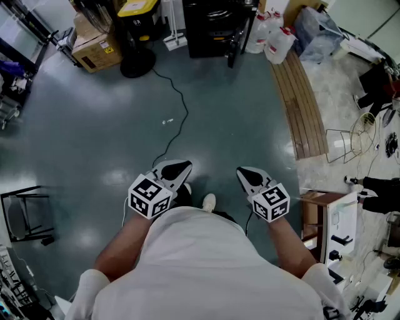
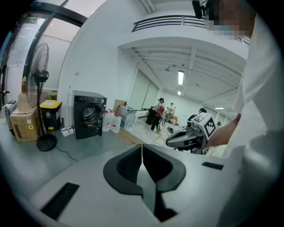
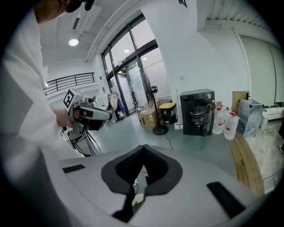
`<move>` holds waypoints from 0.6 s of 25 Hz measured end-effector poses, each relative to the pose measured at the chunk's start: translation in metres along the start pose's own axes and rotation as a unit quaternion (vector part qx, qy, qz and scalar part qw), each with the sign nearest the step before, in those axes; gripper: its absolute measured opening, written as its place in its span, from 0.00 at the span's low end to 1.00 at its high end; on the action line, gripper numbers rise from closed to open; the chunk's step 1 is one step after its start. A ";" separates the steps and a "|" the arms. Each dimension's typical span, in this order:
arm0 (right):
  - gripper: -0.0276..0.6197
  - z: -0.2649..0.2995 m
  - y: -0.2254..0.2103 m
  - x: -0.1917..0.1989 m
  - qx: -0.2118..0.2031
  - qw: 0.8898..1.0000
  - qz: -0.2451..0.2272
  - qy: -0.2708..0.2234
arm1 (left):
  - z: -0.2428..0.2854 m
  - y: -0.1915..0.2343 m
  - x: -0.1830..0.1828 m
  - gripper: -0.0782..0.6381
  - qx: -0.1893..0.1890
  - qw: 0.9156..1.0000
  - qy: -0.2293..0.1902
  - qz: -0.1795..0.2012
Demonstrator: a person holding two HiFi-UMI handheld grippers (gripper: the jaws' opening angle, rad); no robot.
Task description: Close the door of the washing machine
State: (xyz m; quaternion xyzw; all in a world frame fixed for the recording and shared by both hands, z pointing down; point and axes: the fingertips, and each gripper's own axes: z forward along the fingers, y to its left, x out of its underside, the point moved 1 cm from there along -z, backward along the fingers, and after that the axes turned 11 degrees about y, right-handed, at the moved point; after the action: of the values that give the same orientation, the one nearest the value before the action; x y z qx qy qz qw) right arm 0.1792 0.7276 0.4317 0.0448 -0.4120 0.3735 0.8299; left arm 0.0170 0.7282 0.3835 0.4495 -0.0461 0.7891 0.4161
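Note:
The black washing machine (image 1: 212,25) stands far ahead by the back wall, also in the left gripper view (image 2: 88,114) and the right gripper view (image 3: 197,111). Its round door (image 3: 207,120) hangs ajar, swung out to the machine's right side. Both grippers are held close to the person's body, well short of the machine. My left gripper (image 1: 178,169) (image 2: 142,148) is shut with nothing in it. My right gripper (image 1: 245,174) (image 3: 143,148) is also shut and holds nothing. Each gripper shows in the other's view: the right one (image 2: 188,137), the left one (image 3: 91,114).
A standing fan (image 1: 137,59), a cardboard box (image 1: 97,50) and a yellow-lidded bin (image 1: 139,7) are left of the machine. White jugs (image 1: 275,40) and wooden boards (image 1: 303,106) lie to its right. A black cable (image 1: 178,106) runs across the grey floor. A black stand (image 1: 22,212) is at left.

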 end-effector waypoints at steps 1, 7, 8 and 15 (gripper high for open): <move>0.05 0.002 -0.002 -0.003 0.000 1.000 -0.001 -0.001 | -0.003 0.011 -0.003 0.14 -0.005 1.000 -0.002 -0.007; 0.05 0.034 -0.014 -0.021 -0.009 1.000 -0.004 0.009 | 0.007 0.060 -0.018 0.14 -0.011 1.000 0.007 -0.003; 0.05 0.040 -0.017 -0.028 -0.007 1.000 -0.004 0.010 | 0.014 0.065 -0.023 0.14 -0.003 1.000 0.008 0.000; 0.08 0.095 -0.054 -0.102 0.021 1.000 0.022 0.008 | 0.052 0.134 -0.083 0.14 0.027 0.999 0.009 0.038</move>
State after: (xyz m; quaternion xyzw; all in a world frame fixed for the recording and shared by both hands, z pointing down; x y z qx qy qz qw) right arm 0.1137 0.5934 0.4332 0.0502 -0.3981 0.4002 0.8239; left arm -0.0205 0.5670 0.3926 0.4515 -0.0379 0.8095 0.3735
